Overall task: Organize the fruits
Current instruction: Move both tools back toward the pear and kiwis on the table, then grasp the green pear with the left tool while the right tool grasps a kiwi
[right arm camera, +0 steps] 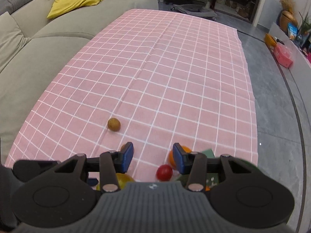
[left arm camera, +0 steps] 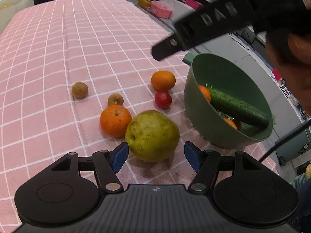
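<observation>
Left gripper, released, is straddling the pear; centring both pads before clenching is advisable; right gripper is hovering released.

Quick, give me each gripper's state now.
Left gripper: open, jaws either side of the pear, not gripping.
Right gripper: open, empty.

the table wears a matt woven cloth, pink with white grid lines. between the left claw pads sits a pear with dull, speckled skin. right of it, the bowl is smooth matt plastic, holding a bumpy cucumber. ahead, the tomato is glossy. the claw pads look rubbery; its body is matt black plastic with shiny metal pins.
</observation>
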The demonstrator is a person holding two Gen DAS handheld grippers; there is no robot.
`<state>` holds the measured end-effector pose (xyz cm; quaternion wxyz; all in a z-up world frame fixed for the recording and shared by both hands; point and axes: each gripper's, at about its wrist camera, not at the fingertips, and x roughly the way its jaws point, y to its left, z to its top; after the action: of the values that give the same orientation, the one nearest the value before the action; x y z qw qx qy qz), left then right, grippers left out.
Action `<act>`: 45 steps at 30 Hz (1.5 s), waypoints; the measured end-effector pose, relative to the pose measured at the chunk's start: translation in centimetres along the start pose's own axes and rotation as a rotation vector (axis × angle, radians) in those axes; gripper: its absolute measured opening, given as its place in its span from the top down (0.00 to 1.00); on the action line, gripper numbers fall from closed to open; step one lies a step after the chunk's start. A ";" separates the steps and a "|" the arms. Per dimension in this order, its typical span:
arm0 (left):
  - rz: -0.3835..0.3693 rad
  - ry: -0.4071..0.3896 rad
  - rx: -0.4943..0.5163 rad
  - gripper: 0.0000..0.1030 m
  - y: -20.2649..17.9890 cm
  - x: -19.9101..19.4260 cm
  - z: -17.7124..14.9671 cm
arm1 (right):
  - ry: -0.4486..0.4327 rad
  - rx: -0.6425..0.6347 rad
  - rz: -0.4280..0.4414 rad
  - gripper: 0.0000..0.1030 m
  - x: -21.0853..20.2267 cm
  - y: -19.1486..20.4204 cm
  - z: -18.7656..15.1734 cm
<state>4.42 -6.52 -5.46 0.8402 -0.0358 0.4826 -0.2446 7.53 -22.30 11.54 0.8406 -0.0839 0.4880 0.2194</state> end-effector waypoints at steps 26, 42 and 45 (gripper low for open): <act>-0.090 -0.051 -0.211 0.26 2.2 1.5 -0.8 | 0.305 0.085 0.171 0.71 11.2 1.5 1.9; -0.078 -0.032 -0.195 0.27 2.0 1.5 -0.2 | 0.313 0.091 0.186 0.80 12.0 1.9 2.2; -0.071 -0.028 -0.186 0.27 1.7 1.3 0.0 | 0.305 0.092 0.191 0.80 11.5 1.8 2.1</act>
<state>5.58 -5.58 -7.05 0.8308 -0.1342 0.4899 -0.2277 13.31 -16.69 2.94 0.7350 -0.0311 0.6252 0.2606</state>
